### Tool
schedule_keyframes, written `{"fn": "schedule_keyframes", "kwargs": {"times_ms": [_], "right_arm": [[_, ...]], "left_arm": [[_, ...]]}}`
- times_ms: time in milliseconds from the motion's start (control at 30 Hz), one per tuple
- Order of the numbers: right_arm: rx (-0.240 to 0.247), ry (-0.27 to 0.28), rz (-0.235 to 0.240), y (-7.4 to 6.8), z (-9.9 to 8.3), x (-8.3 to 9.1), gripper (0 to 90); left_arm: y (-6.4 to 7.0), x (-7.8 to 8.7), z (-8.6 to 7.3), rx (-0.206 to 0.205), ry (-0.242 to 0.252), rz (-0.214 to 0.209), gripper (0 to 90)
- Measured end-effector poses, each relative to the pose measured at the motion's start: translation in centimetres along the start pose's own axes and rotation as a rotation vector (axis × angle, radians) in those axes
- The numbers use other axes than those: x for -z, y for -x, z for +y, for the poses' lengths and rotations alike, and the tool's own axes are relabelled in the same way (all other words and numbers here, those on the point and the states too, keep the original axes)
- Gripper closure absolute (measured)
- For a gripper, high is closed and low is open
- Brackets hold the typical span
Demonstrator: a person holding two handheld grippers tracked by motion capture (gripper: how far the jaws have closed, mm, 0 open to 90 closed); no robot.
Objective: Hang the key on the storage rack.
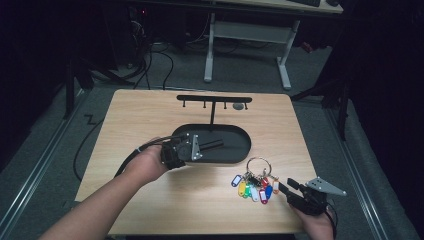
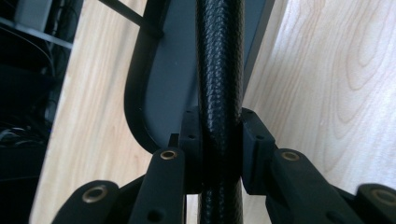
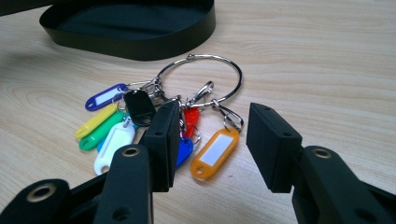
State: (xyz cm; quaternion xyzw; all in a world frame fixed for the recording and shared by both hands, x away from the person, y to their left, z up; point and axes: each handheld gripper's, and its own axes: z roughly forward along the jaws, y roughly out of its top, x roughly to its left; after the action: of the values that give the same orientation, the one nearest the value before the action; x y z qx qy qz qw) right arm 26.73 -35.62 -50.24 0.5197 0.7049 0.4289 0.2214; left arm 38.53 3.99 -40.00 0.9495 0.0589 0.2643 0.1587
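A pale wooden table stands on grey carpet in a dark room, with cables on the floor beyond its far left corner and the white legs of a desk behind it.

On the left, a hand holds the left gripper at the near left rim of an oval black tray, jaws pointing along the tray. A thin black stand with a hooked crossbar rises from the tray's far side. The left gripper view adds what the high view cannot resolve: the jaws are clenched on a textured black tube (it looks like a braided cable sleeve) that runs straight up between the pads, with the tray's curved wall just beyond them.

To the right, a key ring with coloured tags lies on the table just in front of the right gripper, near the tray's right end. The right gripper view shows its jaws spread apart and grasping nothing, the orange tag lying between them, the blue, yellow, green and white tags fanned to their left.
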Motion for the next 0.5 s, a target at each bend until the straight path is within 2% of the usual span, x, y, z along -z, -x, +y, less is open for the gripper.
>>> {"fn": "schedule_keyframes", "kwargs": {"times_ms": [100,167,267,367,500], "right_arm": [[0.0,-0.007,0.006,-0.2,0.0,-0.3,54.8],[0.007,-0.01,0.013,-0.3,0.1,-0.4,54.8],[0.035,-0.001,0.013,-0.8,0.3,-0.3,54.8],[0.036,-0.001,0.015,-0.9,0.2,-0.1,54.8],[0.039,-0.001,0.015,-0.7,0.1,0.0,54.8]], "left_arm": [[0.1,-0.1,0.1,-0.014,0.002,0.014,74.1],[0.3,-0.2,0.2,-0.05,0.012,0.037,74.0],[0.3,-0.7,0.6,-0.076,0.018,0.059,74.1],[0.3,-1.0,1.0,-0.099,0.018,0.075,74.0],[-0.1,-1.3,1.3,-0.113,0.029,0.105,74.0]]}}
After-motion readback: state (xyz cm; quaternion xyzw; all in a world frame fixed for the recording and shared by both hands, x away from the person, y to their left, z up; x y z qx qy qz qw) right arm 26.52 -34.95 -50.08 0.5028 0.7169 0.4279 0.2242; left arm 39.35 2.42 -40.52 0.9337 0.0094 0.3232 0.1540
